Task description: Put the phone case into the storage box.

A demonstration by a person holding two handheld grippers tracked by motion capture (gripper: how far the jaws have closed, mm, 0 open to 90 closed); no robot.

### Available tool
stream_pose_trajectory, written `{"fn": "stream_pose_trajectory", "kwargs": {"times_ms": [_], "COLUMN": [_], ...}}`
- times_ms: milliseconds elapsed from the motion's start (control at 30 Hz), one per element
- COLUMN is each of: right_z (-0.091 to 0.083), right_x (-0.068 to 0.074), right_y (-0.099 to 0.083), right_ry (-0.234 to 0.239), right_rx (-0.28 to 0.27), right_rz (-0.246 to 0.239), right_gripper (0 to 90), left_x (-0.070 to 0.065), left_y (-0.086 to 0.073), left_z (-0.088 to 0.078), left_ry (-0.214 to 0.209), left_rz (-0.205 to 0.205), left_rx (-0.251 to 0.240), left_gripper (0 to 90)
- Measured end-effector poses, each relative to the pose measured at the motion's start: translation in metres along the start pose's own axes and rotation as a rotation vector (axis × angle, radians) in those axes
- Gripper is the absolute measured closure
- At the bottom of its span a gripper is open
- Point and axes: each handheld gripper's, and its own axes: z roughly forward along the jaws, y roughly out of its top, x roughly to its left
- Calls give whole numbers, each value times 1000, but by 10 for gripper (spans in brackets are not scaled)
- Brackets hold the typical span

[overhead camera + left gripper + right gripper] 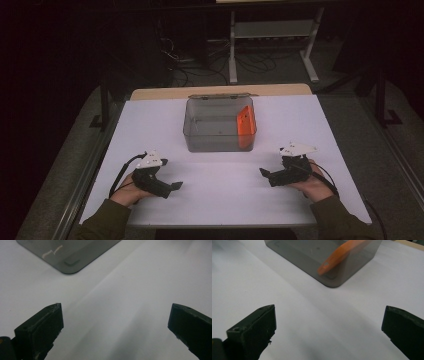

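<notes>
1. Left gripper (176, 185): held in the person's left hand (131, 191) at the near left of the white table (300, 120), forearm entering from the bottom edge, jaws pointing inward toward the table's middle. In the left gripper view its jaws stand wide apart with bare table between them; nothing held.
2. Right gripper (262, 172): held in the right hand (314, 185) at the near right, mirroring the left, jaws pointing inward and left. In the right gripper view the jaws stand wide apart; nothing held.
3. Grey translucent bin (192, 127): on the table's far middle, well apart from both grippers, roughly between them and beyond.
4. Orange flat piece (246, 123): inside the bin, leaning tilted against its right wall.
</notes>
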Motion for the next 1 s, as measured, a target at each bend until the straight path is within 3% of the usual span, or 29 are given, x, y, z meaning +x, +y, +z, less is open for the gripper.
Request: {"fn": "stream_pose_trajectory", "kwargs": {"times_ms": [367,800,1000], "right_z": [-6,-13,-13], "right_x": [4,13,21], "right_y": [-14,-22,-26], "right_ry": [-18,-14,-9], "right_rx": [-7,-37,-39], "right_rz": [27,29,7], "right_gripper": [0,0,0], "left_x": [-3,-3,-2], "left_y": [2,1,1], "left_z": [0,1,1], "left_ry": [-11,-12,-12], "left_rz": [4,2,4], "left_rx": [-5,-2,-1], "left_gripper": [0,0,0]}}
